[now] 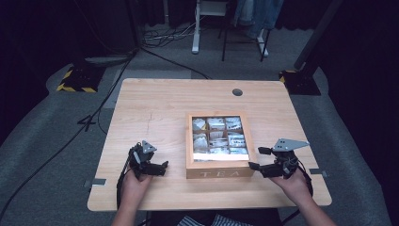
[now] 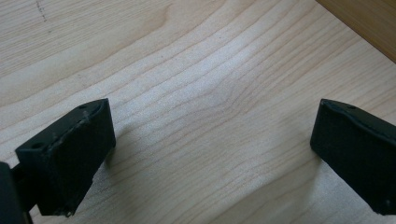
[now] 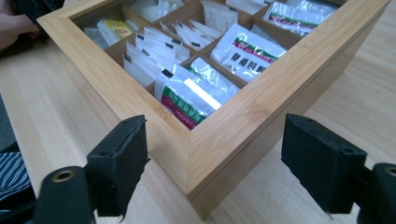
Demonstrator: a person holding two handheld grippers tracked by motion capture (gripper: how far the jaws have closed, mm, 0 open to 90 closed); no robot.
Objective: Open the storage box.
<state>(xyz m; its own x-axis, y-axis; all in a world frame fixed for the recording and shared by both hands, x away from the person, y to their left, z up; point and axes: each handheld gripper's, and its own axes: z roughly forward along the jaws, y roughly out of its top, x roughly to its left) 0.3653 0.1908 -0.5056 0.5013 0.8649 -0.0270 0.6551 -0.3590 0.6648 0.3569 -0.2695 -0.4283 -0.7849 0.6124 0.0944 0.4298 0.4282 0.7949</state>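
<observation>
A wooden tea box (image 1: 219, 173) marked TEA stands right of the table's middle, and its compartments hold several sachets (image 1: 219, 139). My right gripper (image 1: 256, 158) sits just off the box's near right corner, jaws wide. In the right gripper view that corner (image 3: 252, 107) lies between the two black jaws of my right gripper (image 3: 217, 129), and neither pad touches the wood; white and green sachets (image 3: 196, 93) show inside. My left gripper (image 1: 163, 168) rests low over bare table left of the box, pointing toward it. In its own view my left gripper (image 2: 212, 126) stands open over bare wood.
The light wooden table (image 1: 150, 113) has a round cable hole (image 1: 237, 92) near its far edge. Cables run across the grey floor at the left, and white stand legs (image 1: 195, 33) rise beyond the table. The box's side (image 2: 369, 23) shows at the upper right of the left gripper view.
</observation>
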